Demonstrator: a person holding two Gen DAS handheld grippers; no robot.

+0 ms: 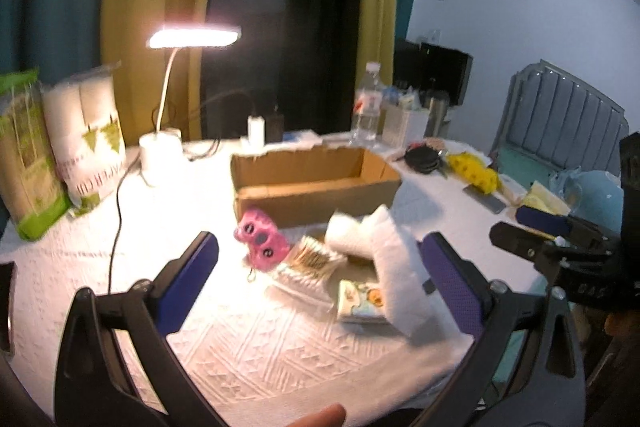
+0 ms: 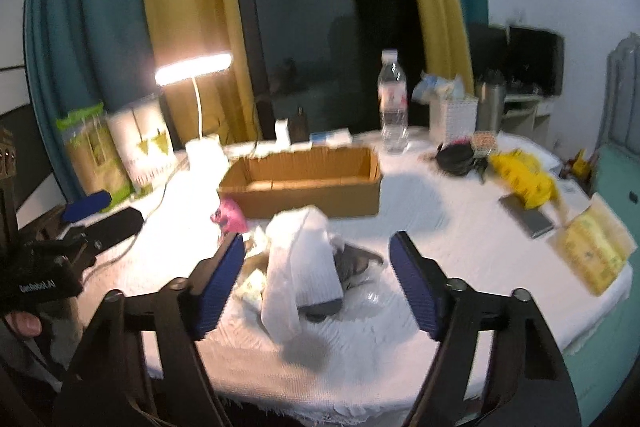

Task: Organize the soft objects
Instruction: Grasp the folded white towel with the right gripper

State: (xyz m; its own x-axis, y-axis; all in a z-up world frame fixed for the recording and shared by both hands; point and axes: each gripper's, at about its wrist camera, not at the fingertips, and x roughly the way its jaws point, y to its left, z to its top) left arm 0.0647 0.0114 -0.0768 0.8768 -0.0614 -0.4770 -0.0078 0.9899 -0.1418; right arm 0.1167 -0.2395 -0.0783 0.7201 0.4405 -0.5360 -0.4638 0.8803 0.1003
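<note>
- White cloth-covered table [image 1: 280,339], lamp [image 1: 194,37] lit at far left.
- Cardboard box [image 1: 316,183] sits mid-table, open-topped.
- Soft white towel [image 2: 300,267] lies near, in front of the box, beside a pink toy [image 1: 262,241].
- Left gripper [image 1: 320,283] and right gripper [image 2: 318,283]: jaws wide, empty.

A lit desk lamp [image 1: 194,37] is throwing warm, hard light onto the white tablecloth [image 1: 280,355] and blowing out the patch beneath its head to pure white in both views. The room behind is staying dim; the window glass [image 2: 304,27] is reading almost black, and the far wall is picking up a cool bluish cast. The cardboard box [image 2: 304,183] is casting a soft shadow to its right, and the draped white cloth [image 2: 300,267] is shading the table in front of it. Motion blur is smearing nearly everything, the packets at the edges most of all. Fisheye distortion is bowing the curtains [image 1: 132,27] and darkening the frame corners
</note>
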